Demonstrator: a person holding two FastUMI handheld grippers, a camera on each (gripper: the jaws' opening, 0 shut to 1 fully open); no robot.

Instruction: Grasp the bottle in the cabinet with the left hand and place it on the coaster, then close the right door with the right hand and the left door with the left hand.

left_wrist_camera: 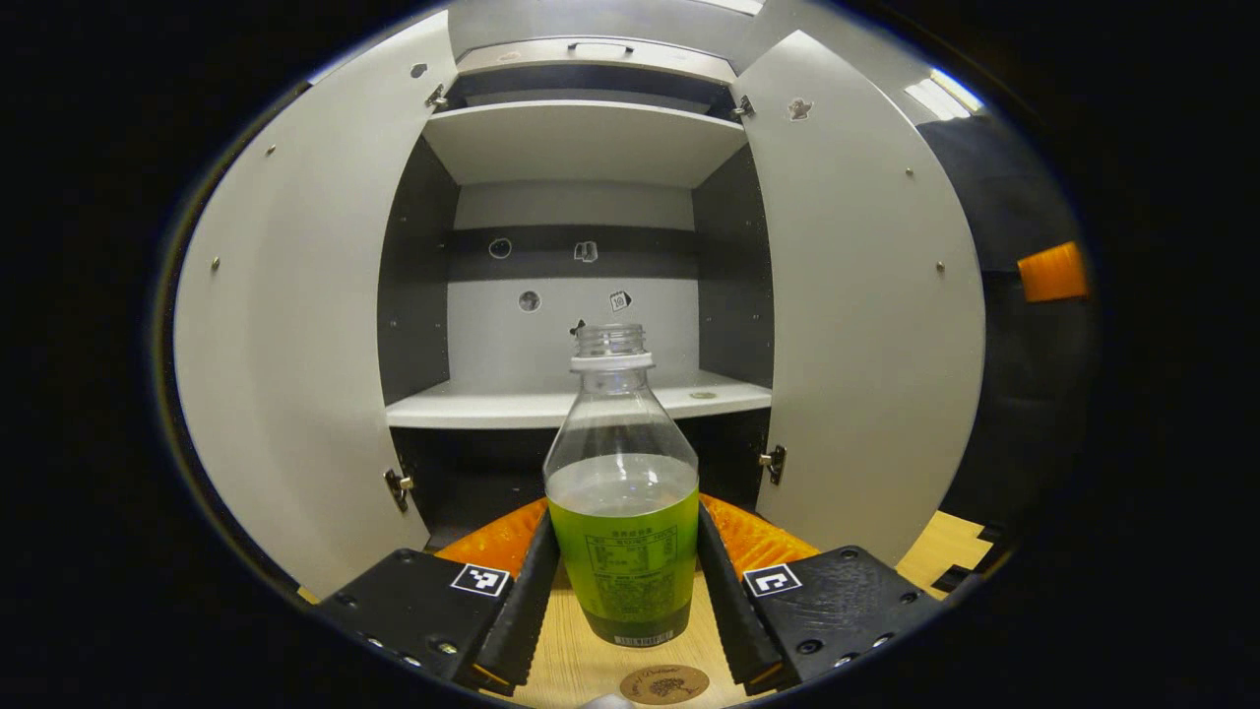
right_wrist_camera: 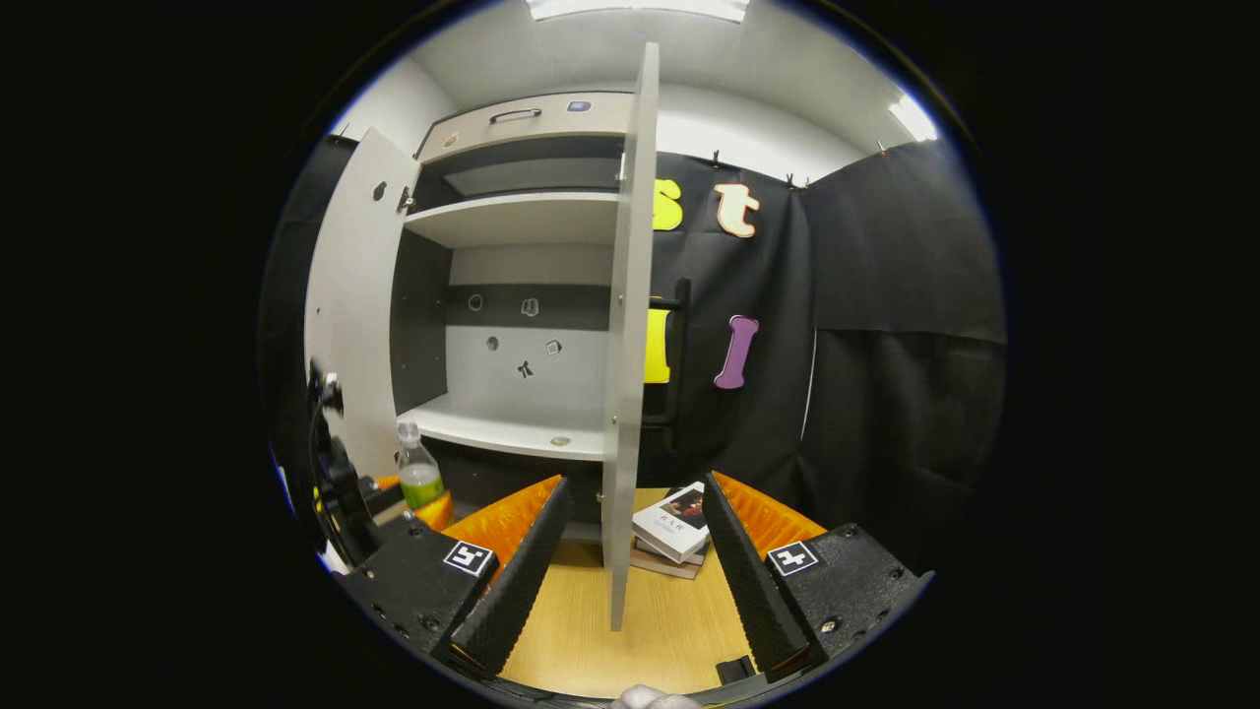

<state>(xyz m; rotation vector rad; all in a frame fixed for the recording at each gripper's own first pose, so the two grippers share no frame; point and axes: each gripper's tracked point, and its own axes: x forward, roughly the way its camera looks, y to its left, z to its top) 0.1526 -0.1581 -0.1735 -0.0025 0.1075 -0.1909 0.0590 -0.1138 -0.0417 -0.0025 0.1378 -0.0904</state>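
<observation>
A clear bottle (left_wrist_camera: 622, 492) with green liquid and a green label stands upright between the fingers of my left gripper (left_wrist_camera: 622, 512), and both pads press on its sides. It is out in front of the open cabinet, over the wooden table (left_wrist_camera: 561, 660). A round brown coaster (left_wrist_camera: 664, 682) lies on the table just nearer than the bottle's base. In the right gripper view the bottle (right_wrist_camera: 418, 480) shows at the lower left beside the left door (right_wrist_camera: 354, 325). My right gripper (right_wrist_camera: 635, 483) is open, with the right door (right_wrist_camera: 627, 394) edge-on ahead of it.
Both cabinet doors, left (left_wrist_camera: 295, 345) and right (left_wrist_camera: 866, 325), stand wide open. The white shelf (left_wrist_camera: 512, 406) inside is bare. A small stack of books (right_wrist_camera: 674, 527) lies on the table (right_wrist_camera: 669, 630) behind the right door.
</observation>
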